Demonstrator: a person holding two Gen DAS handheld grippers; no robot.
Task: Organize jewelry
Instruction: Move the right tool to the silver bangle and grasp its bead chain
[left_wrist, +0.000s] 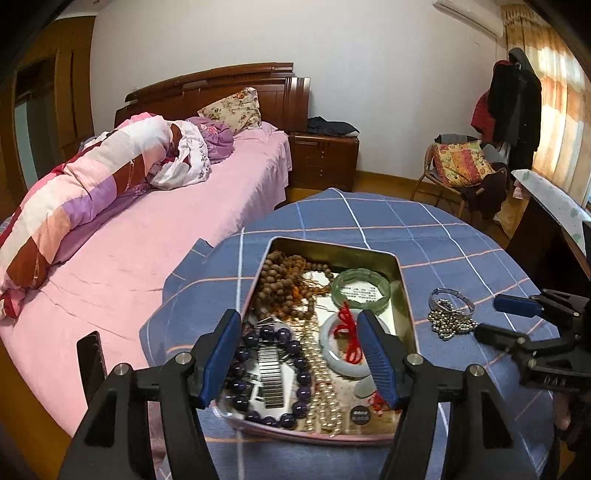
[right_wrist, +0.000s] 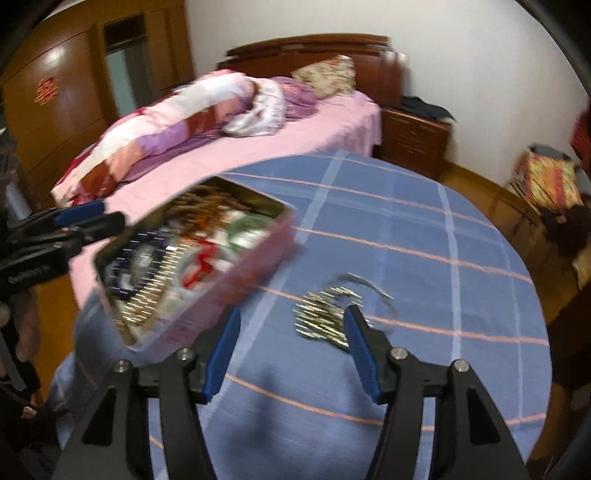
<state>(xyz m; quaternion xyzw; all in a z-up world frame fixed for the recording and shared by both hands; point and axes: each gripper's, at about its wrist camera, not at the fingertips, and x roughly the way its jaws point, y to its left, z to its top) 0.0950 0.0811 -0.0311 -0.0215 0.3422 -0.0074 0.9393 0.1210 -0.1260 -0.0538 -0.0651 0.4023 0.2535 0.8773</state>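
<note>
A: Where's the loose piece?

B: The heap of small silver-coloured metal beads (left_wrist: 451, 324) lies on the blue checked cloth over the counter (left_wrist: 369, 221), just right of the rectangular gold-lined tin box with pink sides (left_wrist: 405, 295). A thin silver metal bangle (left_wrist: 452, 300) sits touching the heap's far side.

A: And the hand-held grippers?

B: The right hand-held gripper (right_wrist: 291, 347) is spread, nothing pinched; the bead heap lies ahead of its right finger. That view is smeared, so I can't tell whether the finger touches it. The left hand-held gripper (left_wrist: 299, 354) hangs over the box, spread wide and empty.

A: How will the beads handle?

B: My guess: light, limp and slippery, likely to sag and trail. Pinch across the thickest bunch, not a single strand. The bangle is stiff, so take its rim.

A: Anything in the way?

B: The box is crowded: brown wooden prayer beads (left_wrist: 284, 284), a pale green jade bangle (left_wrist: 361, 289), a white jade bangle tied with red cord (left_wrist: 332, 343), dark purple round beads (left_wrist: 273, 369) and a pearl strand (left_wrist: 325, 391). The jade looks breakable, so set metal down clear of it. The box wall stands between heap and interior.
</note>
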